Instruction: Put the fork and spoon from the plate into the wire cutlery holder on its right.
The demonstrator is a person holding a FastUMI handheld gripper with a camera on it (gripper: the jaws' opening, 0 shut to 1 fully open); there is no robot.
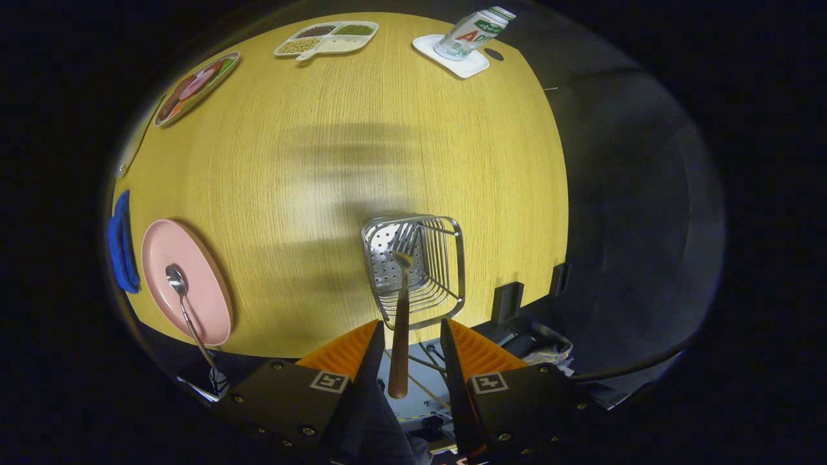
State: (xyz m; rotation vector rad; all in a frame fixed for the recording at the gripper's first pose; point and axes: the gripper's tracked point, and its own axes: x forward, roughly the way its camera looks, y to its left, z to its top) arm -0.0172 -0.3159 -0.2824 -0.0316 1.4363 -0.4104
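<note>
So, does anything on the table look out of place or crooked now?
Nothing looks spilled or broken. The fork leans in the wire holder, its handle sticking out toward the open gripper, which does not press it. The spoon lies on the pink plate, its handle past the rim.

spoon [184, 303] handle tip: lost past pink plate [194, 258] rim | bottle [470, 32] label: unreadable
</note>
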